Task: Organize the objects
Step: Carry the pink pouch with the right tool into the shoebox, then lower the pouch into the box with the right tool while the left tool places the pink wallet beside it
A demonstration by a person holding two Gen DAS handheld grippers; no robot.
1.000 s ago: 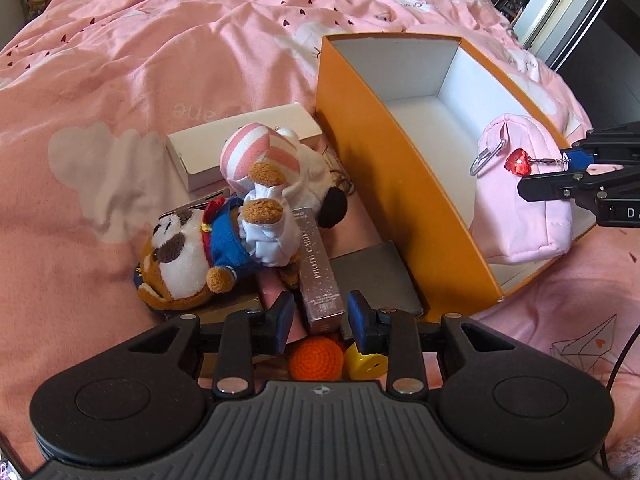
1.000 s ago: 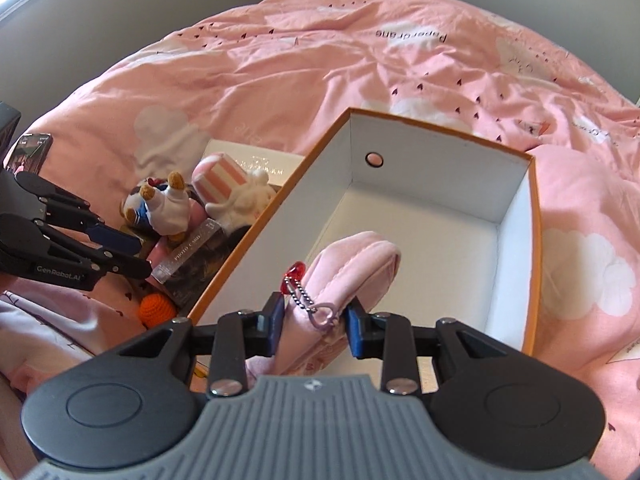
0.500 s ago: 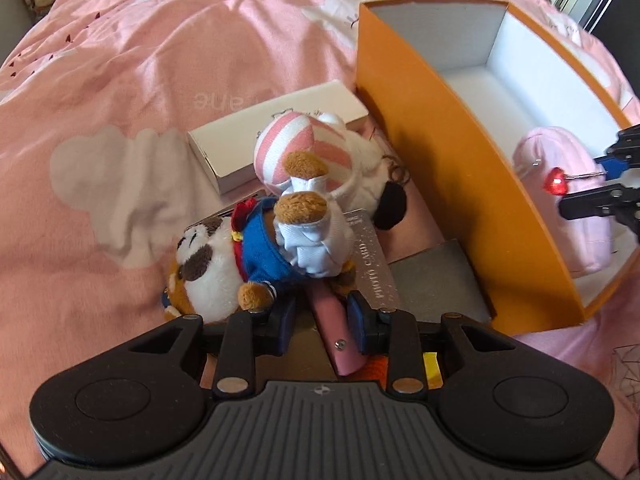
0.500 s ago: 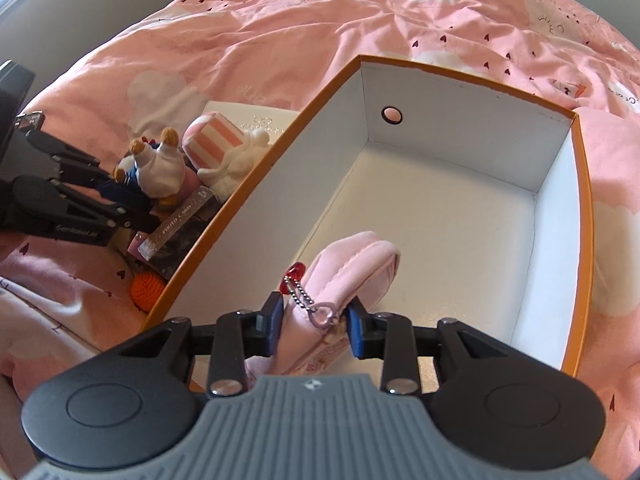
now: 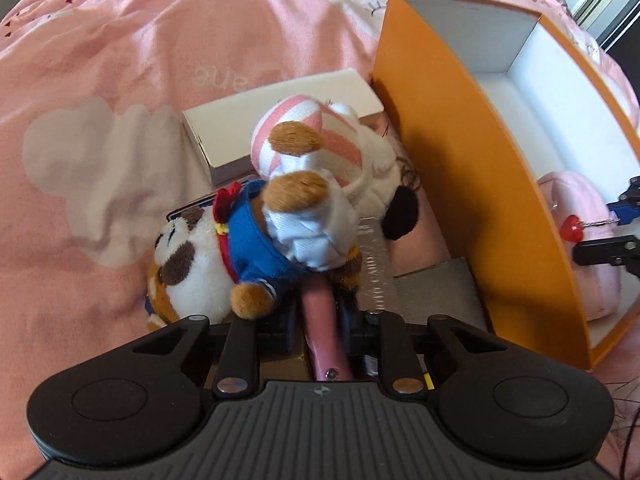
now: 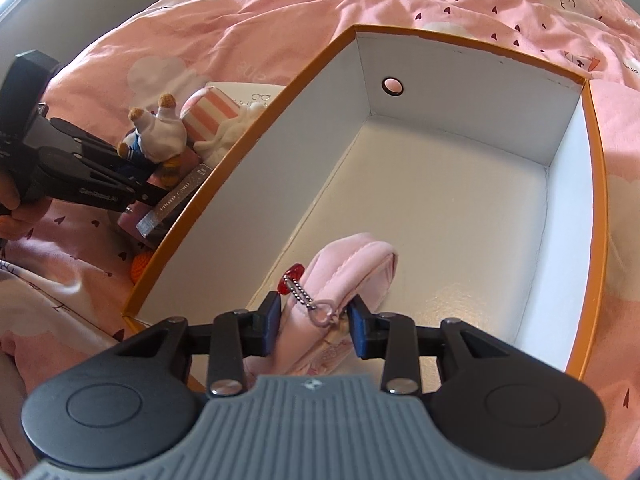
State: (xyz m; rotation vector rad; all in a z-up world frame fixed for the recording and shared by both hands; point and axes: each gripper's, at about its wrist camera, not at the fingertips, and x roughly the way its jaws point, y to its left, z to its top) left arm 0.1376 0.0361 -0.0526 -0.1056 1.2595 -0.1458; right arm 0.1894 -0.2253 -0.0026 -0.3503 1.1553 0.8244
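Note:
My left gripper (image 5: 319, 316) points down into a pile of things on the pink bedspread. Its jaws are closing, and the pads touch a flat pink case (image 5: 322, 344) that runs under a plush raccoon in blue (image 5: 200, 256). A pink-striped plush (image 5: 304, 128) lies behind the raccoon. My right gripper (image 6: 314, 320) reaches into the near end of the orange box (image 6: 596, 184). Between its pads is a pink pouch (image 6: 352, 264) with a red heart charm (image 6: 294, 272). These jaws are opening, and the pouch rests on the white floor of the box.
A white carton (image 5: 256, 116), a silver photo card box (image 5: 374, 276) and a dark flat slab (image 5: 440, 284) lie beside the orange wall (image 5: 460, 152). An orange crochet ball (image 6: 142, 266) sits near the box corner. A hand holds the left gripper (image 6: 136, 196).
The left gripper moved forward over the pile and its jaws narrowed onto the pink case. The right gripper sank deeper into the box with the pouch, and its jaws widened slightly.

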